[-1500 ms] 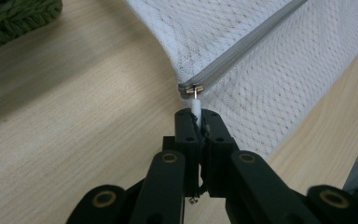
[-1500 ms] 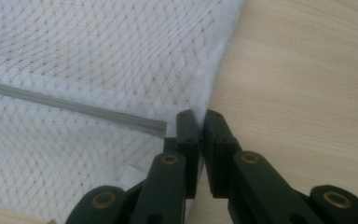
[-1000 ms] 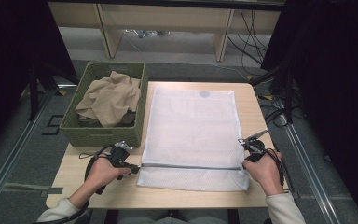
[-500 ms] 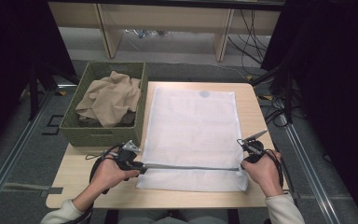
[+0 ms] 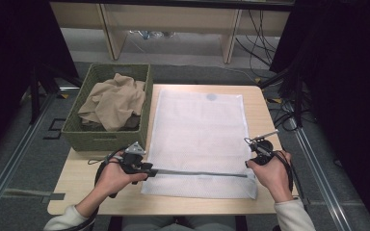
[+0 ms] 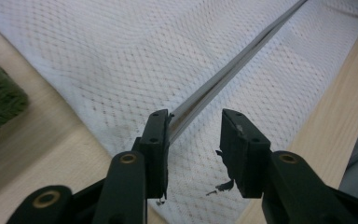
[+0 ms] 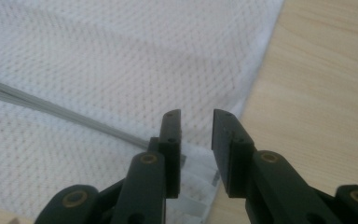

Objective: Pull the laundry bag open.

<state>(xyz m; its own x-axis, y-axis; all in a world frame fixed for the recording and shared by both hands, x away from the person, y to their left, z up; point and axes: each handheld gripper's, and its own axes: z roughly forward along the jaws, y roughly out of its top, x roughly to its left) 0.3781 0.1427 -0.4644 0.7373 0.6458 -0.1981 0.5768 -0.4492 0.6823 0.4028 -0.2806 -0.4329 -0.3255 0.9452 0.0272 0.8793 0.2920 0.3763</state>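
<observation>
A white mesh laundry bag (image 5: 200, 134) lies flat on the wooden table (image 5: 260, 103), with a grey zipper (image 5: 197, 173) running across its near end. My left gripper (image 5: 147, 168) is at the zipper's left end. Its jaws have just been opening, and in the left gripper view (image 6: 193, 122) the zipper (image 6: 223, 77) runs up between them beside the left pad, unpinched. My right gripper (image 5: 251, 153) is at the bag's right edge. Its jaws have also just been opening, and in the right gripper view (image 7: 196, 119) they stand apart over the mesh (image 7: 98, 60), where the zipper (image 7: 51, 106) ends.
A green woven basket (image 5: 107, 137) with a crumpled beige cloth (image 5: 114, 98) in it stands at the table's left, close to the bag's left edge. Bare wood (image 7: 326, 70) lies to the right of the bag. Shelving legs and cables are on the floor beyond the table.
Both pairs of jaws have spread apart. The left hand has shifted slightly toward the bag's left edge and lifted a little. The right hand has stayed in place.
</observation>
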